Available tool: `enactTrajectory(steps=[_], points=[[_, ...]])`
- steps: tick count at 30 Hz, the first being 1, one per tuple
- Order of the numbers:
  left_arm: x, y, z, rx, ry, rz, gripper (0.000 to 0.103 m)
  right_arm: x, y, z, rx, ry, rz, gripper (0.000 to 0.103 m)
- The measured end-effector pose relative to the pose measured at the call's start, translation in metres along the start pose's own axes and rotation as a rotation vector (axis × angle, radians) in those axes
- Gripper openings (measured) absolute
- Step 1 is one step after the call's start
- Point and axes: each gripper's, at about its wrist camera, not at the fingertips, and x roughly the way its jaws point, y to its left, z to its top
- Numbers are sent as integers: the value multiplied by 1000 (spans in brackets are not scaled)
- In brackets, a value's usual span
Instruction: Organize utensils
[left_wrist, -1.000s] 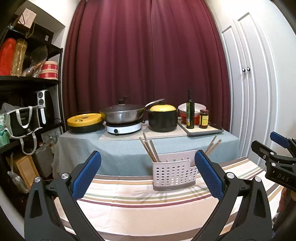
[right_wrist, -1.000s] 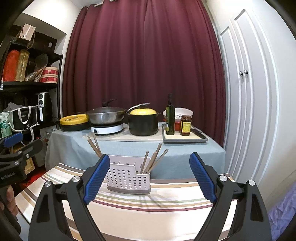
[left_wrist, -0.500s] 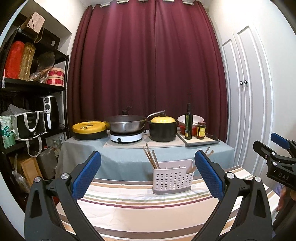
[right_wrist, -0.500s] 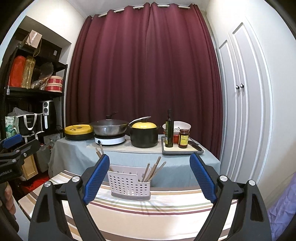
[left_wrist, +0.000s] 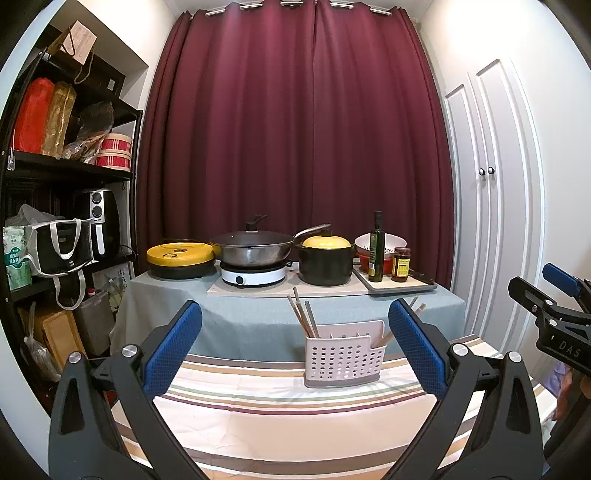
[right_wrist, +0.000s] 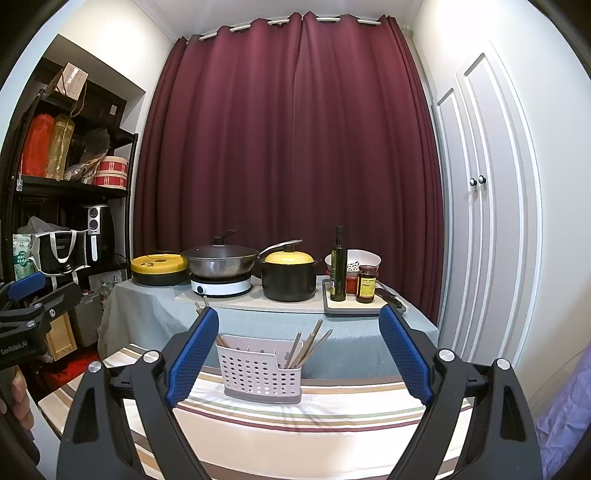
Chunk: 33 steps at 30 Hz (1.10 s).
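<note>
Chopsticks (right_wrist: 308, 345) standing tilted in white perforated caddy (right_wrist: 258, 373), split between its two end compartments. Largest first: maroon curtain (left_wrist: 295, 129) behind; striped counter (left_wrist: 280, 417) carrying caddy near far edge; wok (left_wrist: 253, 249) and yellow-lidded pot (left_wrist: 325, 260) beyond on grey-clothed table. Left tongs (left_wrist: 295, 354) spread wide, holding nothing, hovering above counter, well short of caddy. Right tongs (right_wrist: 299, 360) likewise released, empty, framing caddy between blue pads (right_wrist: 192, 356).
</note>
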Motion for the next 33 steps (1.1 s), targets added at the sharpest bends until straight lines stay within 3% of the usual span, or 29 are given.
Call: enactTrajectory(steps=[33], points=[[-4, -5, -3, 9, -32, 26, 99, 0, 1, 1, -8, 4, 2, 86]])
